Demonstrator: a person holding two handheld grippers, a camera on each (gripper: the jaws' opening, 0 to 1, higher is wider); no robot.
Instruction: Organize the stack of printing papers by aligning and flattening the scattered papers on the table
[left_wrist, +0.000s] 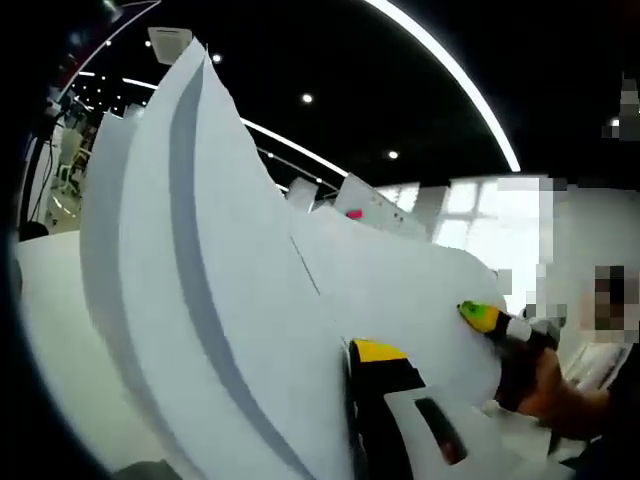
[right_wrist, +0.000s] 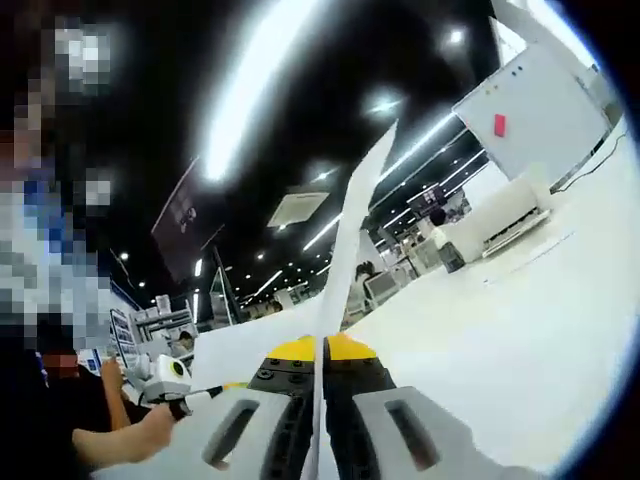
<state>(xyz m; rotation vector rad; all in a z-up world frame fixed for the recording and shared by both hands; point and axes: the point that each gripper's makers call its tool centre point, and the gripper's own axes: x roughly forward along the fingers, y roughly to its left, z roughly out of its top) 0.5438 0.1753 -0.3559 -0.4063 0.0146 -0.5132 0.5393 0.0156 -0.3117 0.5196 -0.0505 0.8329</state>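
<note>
Now both grippers hold the papers up above the table. From the right gripper, the jaws are closed on the thin edge of the sheets. From the left gripper, they press the papers' lower edge; the other gripper's tip touches the far side.

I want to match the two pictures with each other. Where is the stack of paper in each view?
Left gripper view: the stack of paper stands broad across the left and middle, its thick edge showing.
Right gripper view: the stack rises edge-on in the middle, pinched between the right gripper fingers.
Shared landmark: the white board with a pink mark.
</note>
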